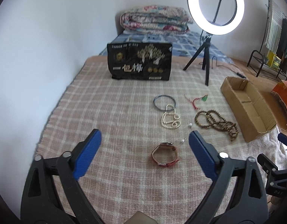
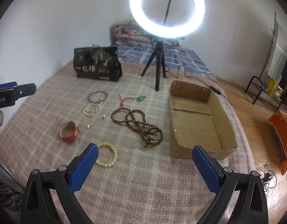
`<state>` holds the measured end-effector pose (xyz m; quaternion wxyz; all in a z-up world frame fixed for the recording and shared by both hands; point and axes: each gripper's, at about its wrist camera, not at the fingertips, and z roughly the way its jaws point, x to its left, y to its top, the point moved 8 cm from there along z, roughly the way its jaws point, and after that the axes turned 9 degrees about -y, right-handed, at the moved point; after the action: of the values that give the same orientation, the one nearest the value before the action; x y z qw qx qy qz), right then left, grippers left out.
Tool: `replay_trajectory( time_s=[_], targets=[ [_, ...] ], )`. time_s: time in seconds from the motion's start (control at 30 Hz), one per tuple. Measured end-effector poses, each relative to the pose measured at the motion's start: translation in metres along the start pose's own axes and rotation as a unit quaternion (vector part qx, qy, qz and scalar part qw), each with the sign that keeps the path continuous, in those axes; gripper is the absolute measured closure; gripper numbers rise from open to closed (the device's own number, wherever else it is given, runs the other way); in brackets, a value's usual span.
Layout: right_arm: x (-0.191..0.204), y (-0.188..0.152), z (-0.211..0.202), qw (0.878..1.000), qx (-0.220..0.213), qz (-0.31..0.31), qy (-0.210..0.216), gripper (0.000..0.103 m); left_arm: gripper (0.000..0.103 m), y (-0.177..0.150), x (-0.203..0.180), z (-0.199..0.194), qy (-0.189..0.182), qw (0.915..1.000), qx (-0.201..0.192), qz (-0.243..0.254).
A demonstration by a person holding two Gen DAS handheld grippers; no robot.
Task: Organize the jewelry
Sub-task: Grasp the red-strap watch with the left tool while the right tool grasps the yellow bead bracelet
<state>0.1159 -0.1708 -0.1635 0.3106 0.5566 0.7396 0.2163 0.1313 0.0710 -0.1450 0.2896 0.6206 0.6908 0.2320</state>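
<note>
Approach step: left claw (image 1: 145, 140) spread above red-strap watch (image 1: 165, 155); right claw (image 2: 145, 154) spread, empty, near cream bead bracelet (image 2: 107, 154). Next: pinch item, carry to cardboard box (image 2: 225, 130) at bed's right edge.

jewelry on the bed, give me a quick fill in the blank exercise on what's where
1. The cardboard box holds ____ pieces of jewelry so far.
2. The pearl necklace partly overlaps the thin dark ____.
3. Between the open fingers of the left gripper lies the red-strapped ____.
4. The cream bead bracelet lies just beside the ____ finger of the right gripper in the right wrist view.

Missing words: no; bangle; watch; left
</note>
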Motion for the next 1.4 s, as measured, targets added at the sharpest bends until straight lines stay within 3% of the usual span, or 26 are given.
replay_trajectory(
  time_s=[0.1, 0.17, 0.23, 0.33, 0.7, 0.9, 1.1, 1.27, 1.4],
  targets=[
    [0.012, -0.005, 0.014, 0.999, 0.022, -0.016, 0.018, 0.008, 0.022, -0.012, 0.005, 0.021, -0.006, 0.9994, 0.032, -0.014],
    [0.022, -0.010, 0.024, 0.998, 0.043, -0.026, 0.038, 0.012, 0.037, -0.022, 0.007, 0.036, -0.010, 0.9980, 0.058, -0.022],
    [0.031, -0.016, 0.036, 0.996, 0.069, -0.032, 0.056, 0.027, 0.043, -0.034, 0.005, 0.052, -0.017, 0.9960, 0.086, -0.020],
    [0.041, -0.021, 0.054, 0.992, 0.094, -0.038, 0.071, 0.037, 0.059, -0.048, 0.003, 0.068, -0.026, 0.9923, 0.118, -0.026],
    [0.054, -0.035, 0.098, 0.979, 0.171, -0.016, 0.108, 0.062, 0.074, -0.063, 0.008, 0.102, -0.050, 0.9839, 0.161, -0.059],
    [0.059, -0.036, 0.106, 0.976, 0.179, -0.017, 0.119, 0.063, 0.075, -0.065, 0.007, 0.114, -0.048, 0.9823, 0.170, -0.061],
    [0.066, -0.038, 0.111, 0.974, 0.187, -0.021, 0.128, 0.068, 0.085, -0.073, 0.007, 0.123, -0.048, 0.9800, 0.183, -0.061],
    [0.070, -0.039, 0.117, 0.974, 0.189, -0.031, 0.119, 0.070, 0.086, -0.075, 0.010, 0.126, -0.051, 0.9786, 0.185, -0.073],
    [0.074, -0.039, 0.120, 0.976, 0.183, -0.047, 0.107, 0.075, 0.095, -0.075, 0.007, 0.128, -0.055, 0.9786, 0.186, -0.069]
  ],
)
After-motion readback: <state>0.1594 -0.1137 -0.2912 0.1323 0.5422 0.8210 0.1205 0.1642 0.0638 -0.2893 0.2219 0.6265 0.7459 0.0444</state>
